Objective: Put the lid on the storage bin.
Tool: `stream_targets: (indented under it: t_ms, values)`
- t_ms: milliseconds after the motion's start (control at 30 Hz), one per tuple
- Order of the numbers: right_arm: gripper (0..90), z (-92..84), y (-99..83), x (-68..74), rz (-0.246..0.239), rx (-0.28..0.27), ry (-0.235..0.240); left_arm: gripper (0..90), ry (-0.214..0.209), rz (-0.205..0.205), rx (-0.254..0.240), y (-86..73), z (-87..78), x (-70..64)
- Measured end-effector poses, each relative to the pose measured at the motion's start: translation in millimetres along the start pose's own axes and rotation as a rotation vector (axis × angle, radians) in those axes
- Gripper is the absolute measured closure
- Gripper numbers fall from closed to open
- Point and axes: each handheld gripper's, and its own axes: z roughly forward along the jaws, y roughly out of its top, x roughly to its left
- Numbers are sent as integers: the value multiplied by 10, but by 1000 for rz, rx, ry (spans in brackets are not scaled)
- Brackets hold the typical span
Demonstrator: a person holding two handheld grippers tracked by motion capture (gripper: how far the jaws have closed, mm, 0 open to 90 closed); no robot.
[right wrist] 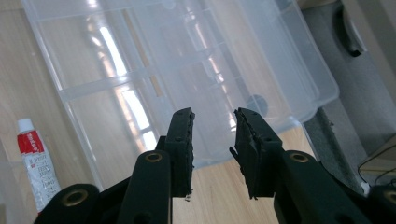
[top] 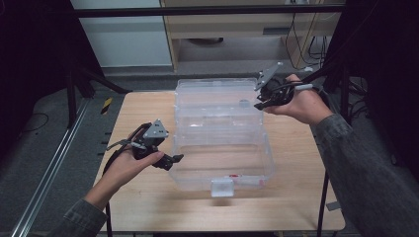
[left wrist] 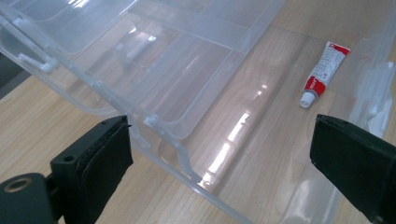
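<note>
Apart, both grippers (top: pixel 174 159) (top: pixel 258 104) flank the open clear box (top: pixel 222 148).

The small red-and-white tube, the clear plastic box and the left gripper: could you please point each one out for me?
small red-and-white tube (left wrist: pixel 323 73): left gripper view, middle of its body.
clear plastic box (top: pixel 220 84): high view, far rim of the open lid.
left gripper (top: pixel 176 158): high view, between its jaw tips.

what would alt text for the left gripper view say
A clear plastic storage box lies open on a light wooden table, seen between the left gripper's two black jaws, which stand wide apart. A small red and white tube with a white cap lies on the box's floor at upper right.
</note>
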Motion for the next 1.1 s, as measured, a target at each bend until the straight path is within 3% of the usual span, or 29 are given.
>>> stream_targets:
  t_ms: [200,367,533,667,867,933,1100]
  values:
    - [638,185,64,39,-48,34,44,51,-25,11,6,49,35,-38]
    - [640,399,81,68,-117,111,61,51,-53,42,28,68,72,-113]
    - [690,472,81,61,-139,134,78,55,-92,91,66,55,97,-196]
    - [747,496,86,55,-156,144,84,62,-119,107,94,30,123,-226]
    - [772,495,96,48,-180,146,92,100,-153,131,116,6,159,-290]
    - [780,488,97,52,-186,149,94,128,-156,155,127,-16,177,-329]
    - [780,492,99,56,-179,149,94,171,-211,169,184,-124,257,-407]
